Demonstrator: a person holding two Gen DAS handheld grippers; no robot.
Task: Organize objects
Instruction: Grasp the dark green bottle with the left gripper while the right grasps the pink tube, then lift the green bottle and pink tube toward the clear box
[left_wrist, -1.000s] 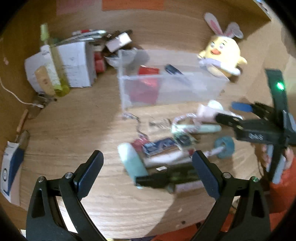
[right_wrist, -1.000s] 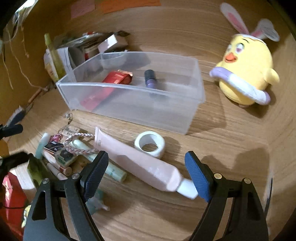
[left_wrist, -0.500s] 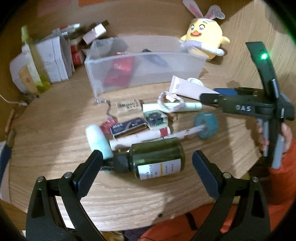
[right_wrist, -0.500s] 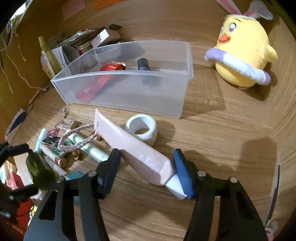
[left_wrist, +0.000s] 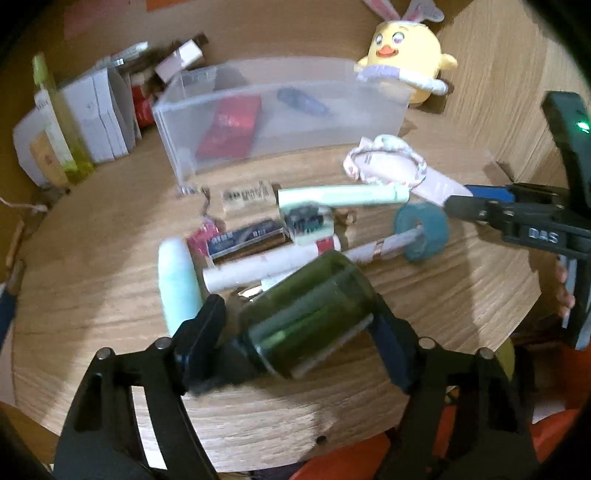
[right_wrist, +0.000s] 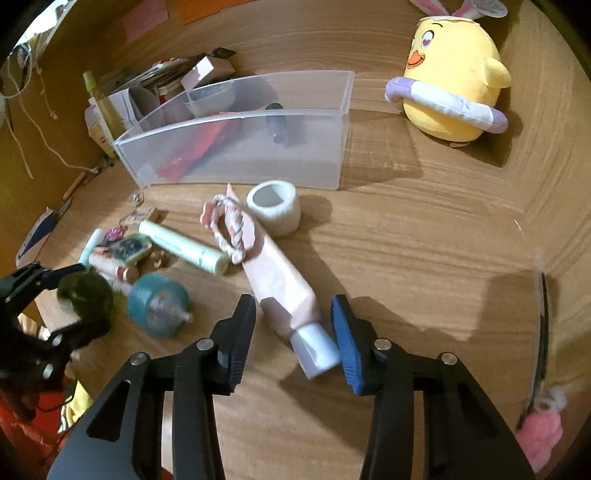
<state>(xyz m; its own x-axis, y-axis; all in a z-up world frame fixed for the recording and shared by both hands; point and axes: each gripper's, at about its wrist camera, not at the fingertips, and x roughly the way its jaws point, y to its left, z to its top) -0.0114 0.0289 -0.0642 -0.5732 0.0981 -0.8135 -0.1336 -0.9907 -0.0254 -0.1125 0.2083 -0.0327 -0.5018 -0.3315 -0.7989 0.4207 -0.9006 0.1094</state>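
Note:
My left gripper is shut on a dark green glass bottle, held tilted above the round wooden table; the bottle also shows in the right wrist view. My right gripper straddles the capped end of a pink tube. Its right pad touches the white cap; the left pad stands clear of the tube. A braided hair tie lies on the tube. A clear plastic bin behind holds a red packet and a small dark bottle.
Loose cosmetics lie mid-table: a mint tube, a pale green tube, a teal tape roll, a white tape roll. A yellow chick plush sits at the back right. White boxes and a green bottle stand at the back left.
My left gripper closed on the green bottle and lifted it. My right gripper narrowed further around the pink tube's cap end, and the tube shifted.

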